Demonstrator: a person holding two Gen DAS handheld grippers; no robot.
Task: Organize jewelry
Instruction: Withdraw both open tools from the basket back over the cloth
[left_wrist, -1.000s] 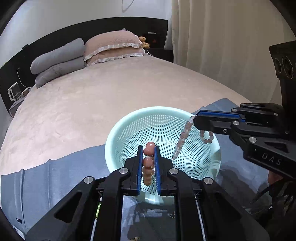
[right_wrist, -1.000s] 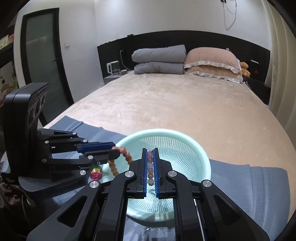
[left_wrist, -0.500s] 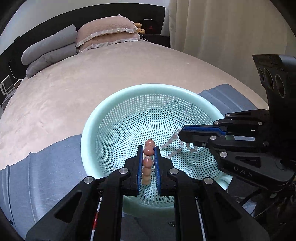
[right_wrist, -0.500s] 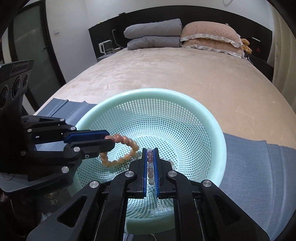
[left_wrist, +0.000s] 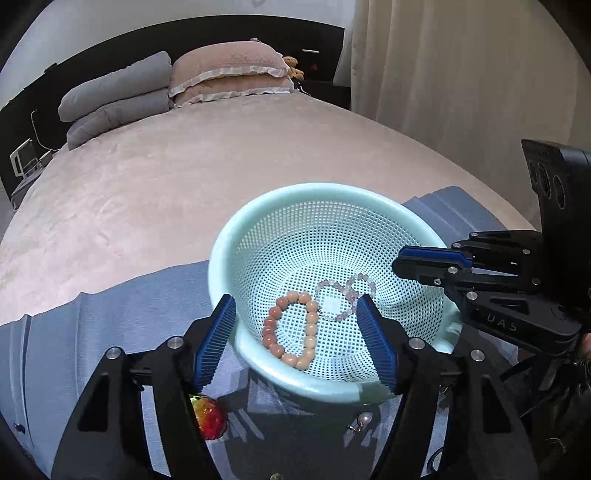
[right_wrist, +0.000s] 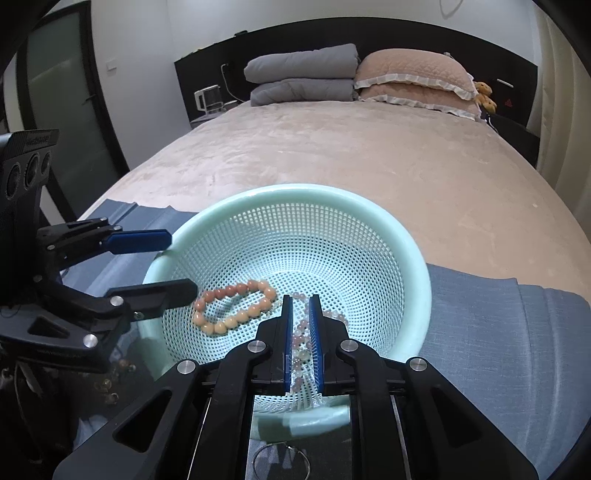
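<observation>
The orange bead bracelet (left_wrist: 291, 328) now lies loose on the floor of the mint basket (left_wrist: 258, 206), no longer pinched as it was half a second ago. The left hand-held gripper (left_wrist: 295, 332) has just been opening and stands wide with nothing in it. The pale bead bracelet (left_wrist: 345, 297) lies beside it, touching; the right hand-held gripper (right_wrist: 301, 343) has just parted slightly, the beads lying slack between its pads. Both bracelets look delivered. A small pearl piece (left_wrist: 364, 419) waits outside the basket.
</observation>
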